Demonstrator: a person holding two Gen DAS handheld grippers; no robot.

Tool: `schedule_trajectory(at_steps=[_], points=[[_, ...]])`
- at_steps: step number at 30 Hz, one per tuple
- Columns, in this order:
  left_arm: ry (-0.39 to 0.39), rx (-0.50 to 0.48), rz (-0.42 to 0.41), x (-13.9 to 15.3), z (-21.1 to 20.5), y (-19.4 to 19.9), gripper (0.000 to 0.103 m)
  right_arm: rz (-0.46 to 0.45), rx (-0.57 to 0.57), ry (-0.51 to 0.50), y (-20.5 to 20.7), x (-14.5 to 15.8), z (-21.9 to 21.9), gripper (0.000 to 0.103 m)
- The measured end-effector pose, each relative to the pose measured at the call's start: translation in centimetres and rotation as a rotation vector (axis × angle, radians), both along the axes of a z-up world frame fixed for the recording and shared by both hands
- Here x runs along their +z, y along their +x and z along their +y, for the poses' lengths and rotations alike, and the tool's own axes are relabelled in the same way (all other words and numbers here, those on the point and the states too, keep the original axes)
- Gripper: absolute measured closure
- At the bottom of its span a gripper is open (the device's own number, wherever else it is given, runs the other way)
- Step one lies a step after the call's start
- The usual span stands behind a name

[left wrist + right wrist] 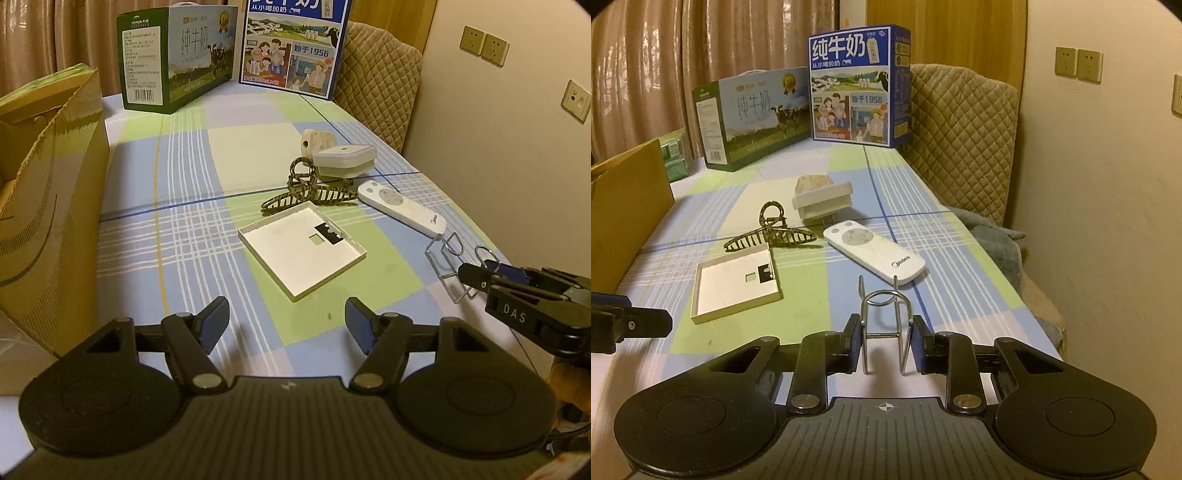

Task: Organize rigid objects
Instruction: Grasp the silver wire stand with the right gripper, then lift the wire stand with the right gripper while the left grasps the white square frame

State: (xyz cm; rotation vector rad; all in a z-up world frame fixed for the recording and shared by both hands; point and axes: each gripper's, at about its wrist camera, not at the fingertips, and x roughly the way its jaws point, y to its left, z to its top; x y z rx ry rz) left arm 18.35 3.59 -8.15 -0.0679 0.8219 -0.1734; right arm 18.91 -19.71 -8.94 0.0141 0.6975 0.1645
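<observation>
Pinching wire rack just near-side of remote, right gripper risks thin wire slipping or twisting out; left gripper spread, empty.

1. Home, a lived-in room, not a lab or shop.
2. Pinkish-beige pleated curtains cover the back wall.
3. Tan quilted fabric cover drapes over furniture beside the table.
4. Table wears a blue, green and white checked cloth.
5. Two retail milk cartons stand at its far end: green-and-white carton, blue illustrated carton.
6. Household odds lie on the cloth: white oval remote control, brown patterned hair claw clip.
7. Beige wall sockets on cream wall.
8. Open brown cardboard box at the table's left edge.
</observation>
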Motion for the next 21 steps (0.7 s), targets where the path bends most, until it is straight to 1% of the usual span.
schedule_trajectory(at_steps=[8, 13, 17, 21], points=[[0.004, -0.004, 0.004, -0.2, -0.1, 0.1, 0.038, -0.004, 0.033, 0.001, -0.3, 0.1, 0.3, 0.079], [0.008, -0.005, 0.004, -0.3, -0.1, 0.2, 0.038, -0.02, 0.059, 0.014, -0.5, 0.8, 0.6, 0.079], [0.009, -0.002, 0.004, -0.4, -0.1, 0.3, 0.038, -0.028, 0.095, 0.035, -0.2, 1.1, 1.2, 0.079], [0.009, -0.002, 0.001, -0.3, -0.1, 0.3, 0.038, -0.041, 0.149, 0.027, 1.0, 1.0, 2.5, 0.079]])
